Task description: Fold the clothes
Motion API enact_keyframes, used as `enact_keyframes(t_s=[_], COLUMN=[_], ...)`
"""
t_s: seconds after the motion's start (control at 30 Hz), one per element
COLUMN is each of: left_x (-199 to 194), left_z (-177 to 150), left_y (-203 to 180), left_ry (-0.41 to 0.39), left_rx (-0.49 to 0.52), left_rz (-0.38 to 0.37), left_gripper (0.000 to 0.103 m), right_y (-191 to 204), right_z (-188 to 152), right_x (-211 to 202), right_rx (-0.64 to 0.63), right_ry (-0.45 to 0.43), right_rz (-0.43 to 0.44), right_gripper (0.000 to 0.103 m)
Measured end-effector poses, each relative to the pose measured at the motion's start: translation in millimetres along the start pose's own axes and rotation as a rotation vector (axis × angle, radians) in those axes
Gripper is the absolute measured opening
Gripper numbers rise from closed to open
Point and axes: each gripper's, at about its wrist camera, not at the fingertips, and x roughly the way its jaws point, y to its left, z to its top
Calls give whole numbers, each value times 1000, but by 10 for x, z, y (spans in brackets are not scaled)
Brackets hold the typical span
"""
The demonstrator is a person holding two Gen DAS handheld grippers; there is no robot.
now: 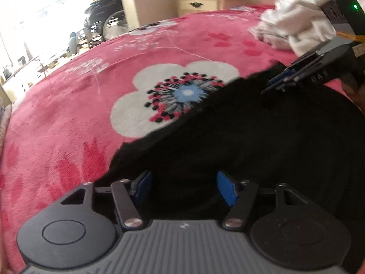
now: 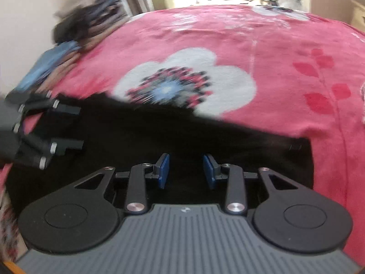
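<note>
A black garment (image 1: 251, 148) lies spread on a pink flowered blanket (image 1: 68, 114); in the right wrist view the black garment (image 2: 159, 132) covers the near part of the blanket (image 2: 285, 45). My left gripper (image 1: 184, 182) hovers over its near left part, blue pads (image 1: 143, 187) wide apart, nothing between them. The right gripper (image 1: 271, 85) reaches down at the garment's far right edge. In its own view the right gripper (image 2: 187, 171) has pads (image 2: 164, 171) a narrow gap apart above the cloth, with no fold visibly pinched. The left gripper (image 2: 75, 127) stands open at the left.
A crumpled white heap of clothes (image 1: 296, 27) lies at the blanket's far right. A stack of folded clothes (image 2: 86, 22) sits by the wall at the bed's edge. A cream nightstand (image 1: 198, 4) and a wheelchair (image 1: 102, 22) stand beyond the bed.
</note>
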Motion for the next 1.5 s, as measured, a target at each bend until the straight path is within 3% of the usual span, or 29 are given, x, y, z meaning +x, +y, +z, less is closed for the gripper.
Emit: enact_keyframes(t_s=[0.13, 0.2, 0.27, 0.33, 0.43, 0.5, 0.63, 0.73, 0.83, 1.0, 1.1, 1.23, 1.37, 1.5], left_x=[10, -5, -100, -234, -433, -554, -713, -874, -1110, -1418, -1373, -1142, -983, -999], left_z=[124, 179, 203, 176, 72, -47, -264, -343, -329, -341, -442, -565, -626, -698], left_y=[265, 433, 568, 636, 681, 720, 944, 1229, 1482, 1681, 1659, 1579, 1581, 1663], left_ry=[-24, -36, -60, -69, -50, -25, 18, 38, 46, 94, 150, 192, 187, 218], left_rx=[-124, -169, -206, -235, -259, -275, -342, -414, -415, -302, -265, -223, -238, -325], left_rz=[92, 123, 131, 107, 55, 32, 70, 102, 123, 110, 60, -9, -55, -107], left_gripper=[65, 64, 64, 64, 64, 64, 64, 64, 64, 66, 66, 66, 65, 65], right_y=[-304, -391, -358, -210, -89, -163, -585, -741, -727, -208, 347, 1175, 1887, 2475], right_z=[133, 109, 36, -81, -282, -416, -609, -613, -580, -292, -42, 87, -65, -298], right_x=[20, -56, -170, -297, -418, -468, -619, -863, -1060, -1241, -1273, -1214, -893, -563], right_rx=[155, 232, 269, 277, 339, 430, 578, 608, 610, 358, 69, -254, -400, -470], right_ry=[-100, -125, -150, -174, -170, -159, -184, -237, -271, -170, -13, 123, 168, 120], right_rz=[-136, -155, -134, -61, 24, 25, -128, -278, -293, -237, -156, -14, 131, 231], right_gripper=[32, 32, 33, 33, 32, 32, 31, 34, 34, 34, 35, 41, 41, 41])
